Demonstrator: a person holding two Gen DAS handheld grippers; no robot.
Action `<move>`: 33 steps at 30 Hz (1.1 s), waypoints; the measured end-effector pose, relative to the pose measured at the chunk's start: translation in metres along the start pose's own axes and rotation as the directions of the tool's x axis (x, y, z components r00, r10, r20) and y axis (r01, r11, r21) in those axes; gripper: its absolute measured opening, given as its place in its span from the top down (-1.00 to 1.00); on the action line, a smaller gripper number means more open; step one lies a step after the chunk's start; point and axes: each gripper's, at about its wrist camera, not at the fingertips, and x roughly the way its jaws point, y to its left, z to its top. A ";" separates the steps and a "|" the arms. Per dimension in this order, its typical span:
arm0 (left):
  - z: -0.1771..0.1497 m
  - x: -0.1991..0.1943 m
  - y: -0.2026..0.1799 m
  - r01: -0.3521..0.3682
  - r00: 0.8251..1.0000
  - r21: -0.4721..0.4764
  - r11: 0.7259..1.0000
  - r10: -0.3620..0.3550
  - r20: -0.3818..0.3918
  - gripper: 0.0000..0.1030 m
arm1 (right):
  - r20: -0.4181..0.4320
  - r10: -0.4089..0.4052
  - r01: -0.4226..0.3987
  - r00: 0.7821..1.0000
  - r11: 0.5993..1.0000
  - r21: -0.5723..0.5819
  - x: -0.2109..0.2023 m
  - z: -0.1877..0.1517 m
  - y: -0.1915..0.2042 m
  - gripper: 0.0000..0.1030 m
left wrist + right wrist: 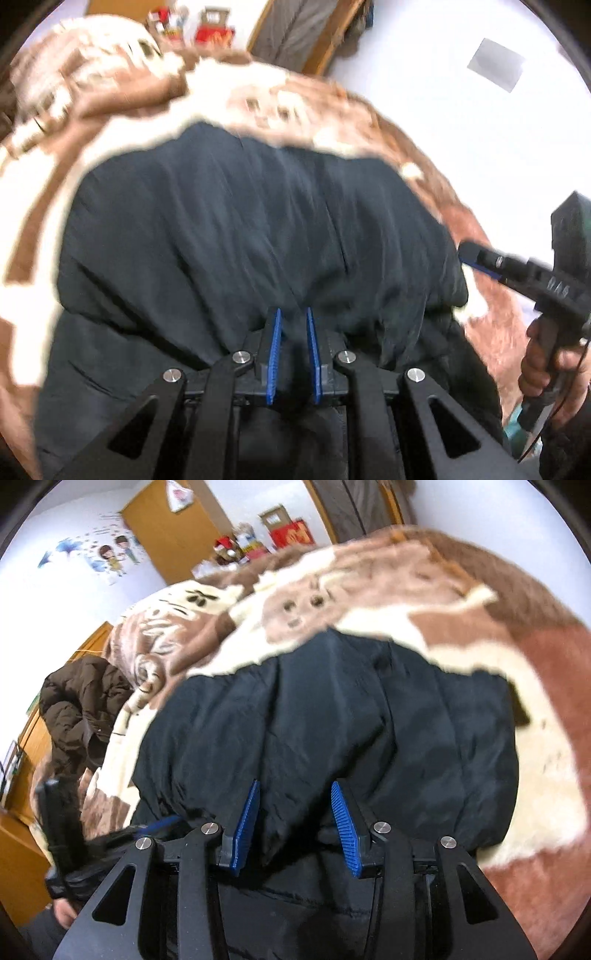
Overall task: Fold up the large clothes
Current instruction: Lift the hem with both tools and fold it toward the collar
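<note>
Dark jacket point(240, 229) spread flat across a brown-and-cream blanket point(461, 602) on the bed. Left gripper point(294, 314) low over the near hem, blue fingers point(275, 354) nearly together, only a thin gap, nothing pinched between them. Right gripper point(295, 790) over the jacket's other near edge, fingers point(245, 827) standing apart, fabric below but not clamped. Brown coat point(79, 694) heaped off to the side.

White walls point(74, 602), wooden door point(173, 531), cartoon wall stickers point(110, 555), brown-and-cream fleece blanket point(369, 590) covering the bed
</note>
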 end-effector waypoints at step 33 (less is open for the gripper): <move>0.109 0.086 0.056 -0.219 0.975 -0.005 0.976 0.219 0.050 0.60 | 0.001 -0.185 0.183 0.983 0.977 -0.111 0.094 0.080 -0.019 0.38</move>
